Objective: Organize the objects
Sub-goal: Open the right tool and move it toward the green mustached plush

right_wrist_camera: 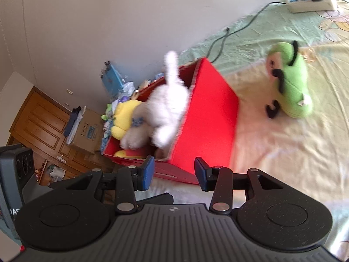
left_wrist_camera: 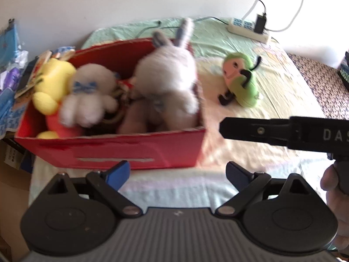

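One green plush [right_wrist_camera: 290,80] lies on the bed ahead-right of the empty, wide-spread right gripper [right_wrist_camera: 174,173]; the left gripper [left_wrist_camera: 176,173] gapes before the red box [left_wrist_camera: 109,148]. Soft fabric may slip if pinched shallowly.

Brightness: both views bright, daylit, colours strong.
Glare: the bed sheet [left_wrist_camera: 272,83] washes out pale near the red box [left_wrist_camera: 113,152]; the wall [right_wrist_camera: 109,21] is flat and evenly lit.
Blur: the plush toys in the box [left_wrist_camera: 165,69] are smeared, as is the green plush [right_wrist_camera: 292,80].
Sharpness: gripper bodies in the foreground crisp.
Distortion: fisheye bending, dark corners at the edges.
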A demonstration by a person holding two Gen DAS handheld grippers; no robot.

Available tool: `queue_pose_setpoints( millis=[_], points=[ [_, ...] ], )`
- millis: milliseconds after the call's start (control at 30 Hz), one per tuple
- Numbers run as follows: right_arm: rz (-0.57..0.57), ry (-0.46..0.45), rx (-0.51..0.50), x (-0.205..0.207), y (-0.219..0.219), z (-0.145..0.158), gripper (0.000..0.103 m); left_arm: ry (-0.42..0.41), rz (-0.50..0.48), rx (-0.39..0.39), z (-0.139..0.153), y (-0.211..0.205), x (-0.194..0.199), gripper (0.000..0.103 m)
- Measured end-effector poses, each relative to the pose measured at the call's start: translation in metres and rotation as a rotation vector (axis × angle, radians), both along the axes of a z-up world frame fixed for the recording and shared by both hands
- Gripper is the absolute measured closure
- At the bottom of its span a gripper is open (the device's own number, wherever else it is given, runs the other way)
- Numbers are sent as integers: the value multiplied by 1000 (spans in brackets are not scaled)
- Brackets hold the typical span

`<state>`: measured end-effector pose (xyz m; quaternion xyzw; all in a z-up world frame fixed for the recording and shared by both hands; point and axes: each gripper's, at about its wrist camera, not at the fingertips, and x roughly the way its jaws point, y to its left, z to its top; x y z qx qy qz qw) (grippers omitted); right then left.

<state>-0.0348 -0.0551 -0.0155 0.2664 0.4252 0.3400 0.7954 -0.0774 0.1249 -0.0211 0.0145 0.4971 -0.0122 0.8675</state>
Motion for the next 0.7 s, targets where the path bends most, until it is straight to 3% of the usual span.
queue_pose_setpoints(
  millis=[433, 700],
  points=[
    [-105, 67, -40, 8, -58, -28, 58, 69, -199, -39, -36, -79, 13, 8],
    [-201, 88, -71, 29, -102, -40, 58, 8, -276, -23, -53, -121, 37, 8]
  ],
)
